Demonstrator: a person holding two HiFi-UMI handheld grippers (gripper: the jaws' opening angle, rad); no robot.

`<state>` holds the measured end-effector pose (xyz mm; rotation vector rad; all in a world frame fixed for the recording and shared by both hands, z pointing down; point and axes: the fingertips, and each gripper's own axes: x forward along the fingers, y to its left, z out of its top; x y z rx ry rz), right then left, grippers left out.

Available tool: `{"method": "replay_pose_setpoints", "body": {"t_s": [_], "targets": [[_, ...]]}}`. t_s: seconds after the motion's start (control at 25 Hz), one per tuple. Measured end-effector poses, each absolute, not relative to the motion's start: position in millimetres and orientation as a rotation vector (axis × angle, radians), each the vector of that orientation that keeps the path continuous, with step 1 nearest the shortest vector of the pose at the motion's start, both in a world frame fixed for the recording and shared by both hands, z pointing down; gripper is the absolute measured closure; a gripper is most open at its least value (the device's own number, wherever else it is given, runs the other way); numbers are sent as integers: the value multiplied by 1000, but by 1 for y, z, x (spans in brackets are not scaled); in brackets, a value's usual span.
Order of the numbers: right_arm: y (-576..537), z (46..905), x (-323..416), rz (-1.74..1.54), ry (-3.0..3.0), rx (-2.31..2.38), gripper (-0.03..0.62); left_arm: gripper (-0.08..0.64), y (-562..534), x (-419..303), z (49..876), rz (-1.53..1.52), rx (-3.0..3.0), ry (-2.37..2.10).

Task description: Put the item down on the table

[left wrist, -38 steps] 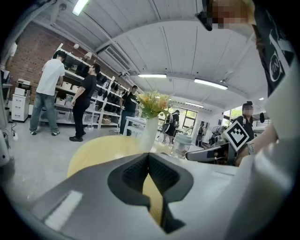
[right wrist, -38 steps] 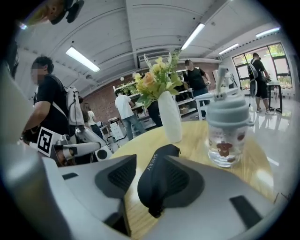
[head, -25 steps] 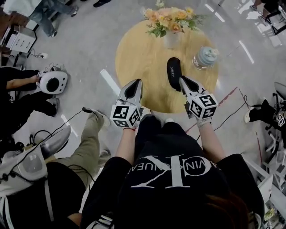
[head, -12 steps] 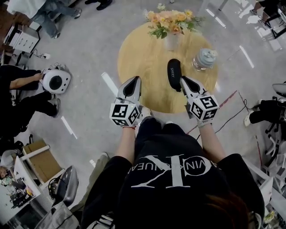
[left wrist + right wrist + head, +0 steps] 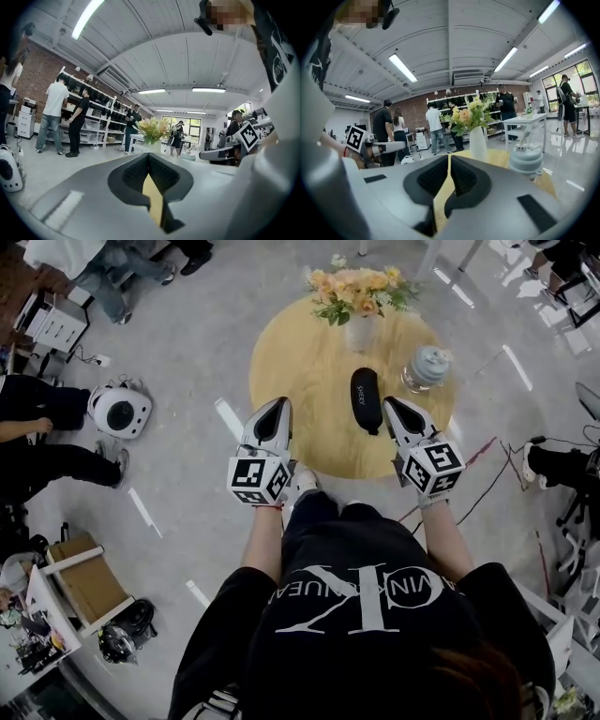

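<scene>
The black case (image 5: 366, 399) is long and slim with rounded ends and white lettering on top. It lies flat near the middle of the round wooden table (image 5: 300, 362), its length running from 12 to 6 o'clock. The vase of flowers (image 5: 359, 326) stands at its 12 o'clock and the lidded jar (image 5: 427, 365) at its 2 o'clock. My right claw (image 5: 449, 157) is closed pad to pad with nothing in it, and its tip is just beside the case at 4 o'clock. My left claw (image 5: 149, 157) is also closed and empty, over the table's edge at 8 o'clock.
</scene>
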<state>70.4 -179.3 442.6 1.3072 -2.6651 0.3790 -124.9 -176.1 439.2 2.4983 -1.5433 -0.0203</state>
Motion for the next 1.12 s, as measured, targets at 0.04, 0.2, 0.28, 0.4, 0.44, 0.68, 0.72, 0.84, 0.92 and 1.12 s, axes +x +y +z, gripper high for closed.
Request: {"method": "replay_pose_setpoints", "body": {"t_s": [0.04,0.2,0.28,0.4,0.44,0.68,0.72,0.84,0.92,1.12], "targets": [[-179,441,71,373,-2668,1311,565,549,-176,-126,437,-25,2500,-1549],[-179,434,73,353,-2679,1319,565,549,-176,-128,429,-43,2503,-1571],[-179,431,75,343,-2684,1322,565,549,-176,-129,426,-50,2505,-1582],[-179,427,77,326,-2690,1327,565,549,-176,-129,422,-59,2508,-1595],[-179,425,78,320,-2692,1330,565,549,-176,-130,420,-63,2509,-1600],[-181,410,77,275,-2718,1330,565,549,-177,-134,406,-90,2518,-1632],[-182,408,76,268,-2722,1328,565,549,-177,-135,405,-95,2520,-1637],[-183,405,76,254,-2730,1330,565,549,-178,-136,401,-105,2525,-1648],[-183,402,77,247,-2734,1333,565,549,-178,-137,398,-107,2527,-1655],[-184,397,76,234,-2744,1335,565,549,-177,-139,393,-113,2528,-1675]]}}
